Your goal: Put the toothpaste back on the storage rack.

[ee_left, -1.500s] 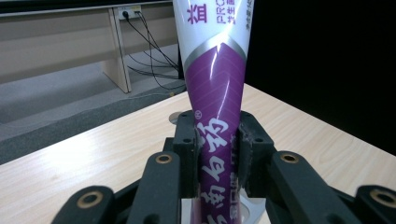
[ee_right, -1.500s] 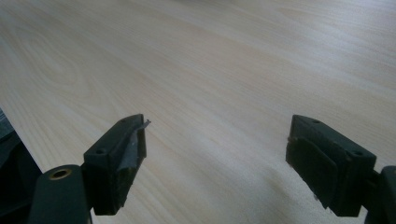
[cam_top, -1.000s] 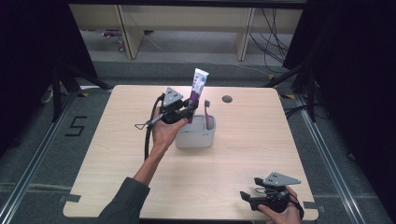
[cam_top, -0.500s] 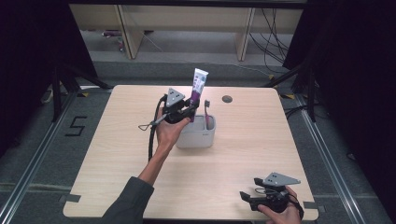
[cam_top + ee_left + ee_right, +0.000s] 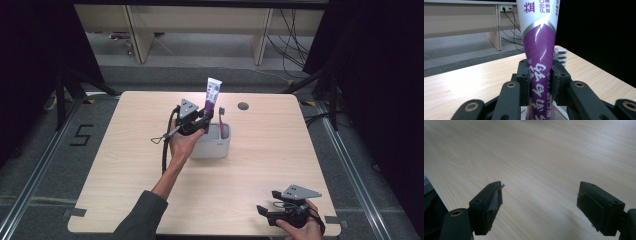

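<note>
A purple and white toothpaste tube [image 5: 210, 98] stands upright with its lower end at the top of a grey holder cup [image 5: 212, 143] in the middle of the table. My left gripper [image 5: 201, 122] is shut on the tube's purple lower part [image 5: 539, 70], with both pads pressed on it. A toothbrush [image 5: 221, 117] stands in the cup just right of the tube, and its bristle head [image 5: 560, 55] shows behind the jaws. My right gripper [image 5: 266, 214] rests at the table's near right corner, open, with bare tabletop between its fingers [image 5: 540, 202].
The light wood table [image 5: 125, 150] has a round cable hole [image 5: 243, 106] at its far edge. A black cable loops from the left gripper along the forearm [image 5: 165, 155]. Wooden shelving legs and loose cables stand on the floor beyond the table.
My left gripper has sunk slightly with the toothpaste tube, bringing it lower at the cup. The right gripper has stayed where it was.
</note>
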A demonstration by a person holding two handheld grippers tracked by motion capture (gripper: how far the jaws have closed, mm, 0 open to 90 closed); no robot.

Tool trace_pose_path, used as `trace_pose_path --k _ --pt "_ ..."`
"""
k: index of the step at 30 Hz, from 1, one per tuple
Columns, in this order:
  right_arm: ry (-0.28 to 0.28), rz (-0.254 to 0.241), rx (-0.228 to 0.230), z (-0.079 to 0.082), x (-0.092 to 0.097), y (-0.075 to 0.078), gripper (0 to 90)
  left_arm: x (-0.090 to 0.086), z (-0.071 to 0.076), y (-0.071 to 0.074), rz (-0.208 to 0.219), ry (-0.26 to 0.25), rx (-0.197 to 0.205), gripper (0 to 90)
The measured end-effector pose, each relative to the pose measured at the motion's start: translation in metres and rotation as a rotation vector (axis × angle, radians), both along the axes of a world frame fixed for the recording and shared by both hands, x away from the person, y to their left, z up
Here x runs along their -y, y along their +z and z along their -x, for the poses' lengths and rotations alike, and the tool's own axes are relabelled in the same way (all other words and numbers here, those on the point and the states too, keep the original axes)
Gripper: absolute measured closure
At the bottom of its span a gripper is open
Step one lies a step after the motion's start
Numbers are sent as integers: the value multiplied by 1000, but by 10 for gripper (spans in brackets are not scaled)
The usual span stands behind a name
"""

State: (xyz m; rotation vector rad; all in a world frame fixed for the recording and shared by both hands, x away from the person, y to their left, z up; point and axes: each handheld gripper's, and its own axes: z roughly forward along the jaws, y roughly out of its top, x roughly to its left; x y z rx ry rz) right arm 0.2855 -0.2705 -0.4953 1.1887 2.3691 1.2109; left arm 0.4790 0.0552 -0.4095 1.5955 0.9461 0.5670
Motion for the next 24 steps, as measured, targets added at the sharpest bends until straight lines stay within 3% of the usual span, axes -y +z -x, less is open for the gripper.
trace_pose_path --k 2,4,9,22,23,24 --pt "0 -12 -17 0 -1 0 210 0 -1 -3 -5 -1 -3 717" --pt "2 4 8 0 0 0 210 1 -1 -6 -6 0 -6 716" --pt "4 6 13 0 0 0 212 2 -2 -11 -9 2 -19 714" --pt "4 -12 -19 1 -1 0 213 -2 -2 -23 -9 11 -48 709" --pt "5 5 6 0 0 0 214 -2 -2 -24 -15 11 -51 709" --pt "-5 -10 -16 1 -2 0 214 -2 -2 -25 -25 11 -52 708"
